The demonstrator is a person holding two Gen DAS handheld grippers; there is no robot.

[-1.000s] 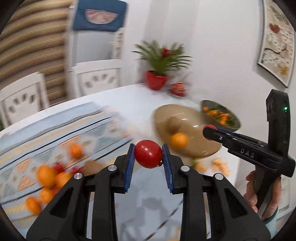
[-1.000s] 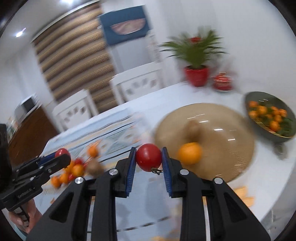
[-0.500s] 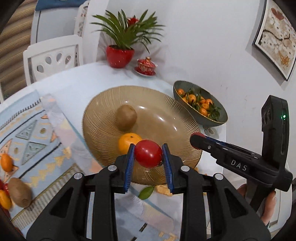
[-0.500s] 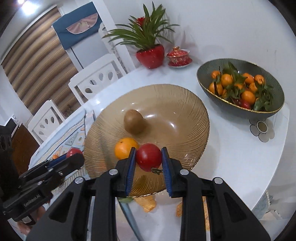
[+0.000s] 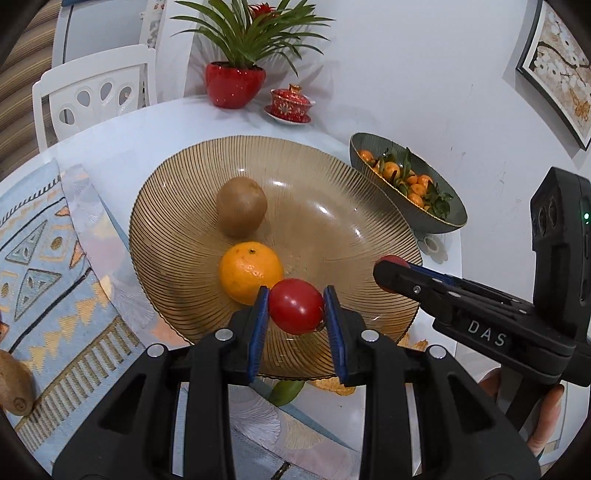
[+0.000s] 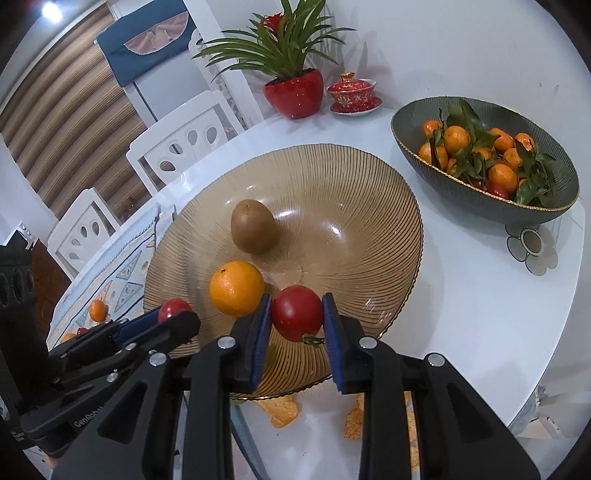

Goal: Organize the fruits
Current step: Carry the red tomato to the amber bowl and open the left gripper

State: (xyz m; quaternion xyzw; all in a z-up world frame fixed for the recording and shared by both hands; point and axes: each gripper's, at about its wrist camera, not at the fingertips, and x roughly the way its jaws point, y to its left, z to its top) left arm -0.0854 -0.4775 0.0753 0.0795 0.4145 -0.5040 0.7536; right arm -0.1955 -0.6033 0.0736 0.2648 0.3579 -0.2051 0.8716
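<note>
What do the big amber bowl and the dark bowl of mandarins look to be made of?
Amber bowl: likely tinted glass, glossy; fine radial ribs, sharp highlights, and the table shows faintly through it.
Dark bowl: probably glazed ceramic or dark glass, ribbed outside, with a thin gold-coloured rim; it looks opaque, so the material is uncertain.

Both views are bright and sharp, free of motion blur. Even indoor light falls from overhead; a ceiling lamp (image 6: 51, 12) flares at the right view's upper left. Small white glints sit on the amber glass bowl (image 5: 369, 206), and soft shadows lie on the white surface (image 6: 461, 295). Fisheye distortion bends the edges, and the corners go black.
</note>
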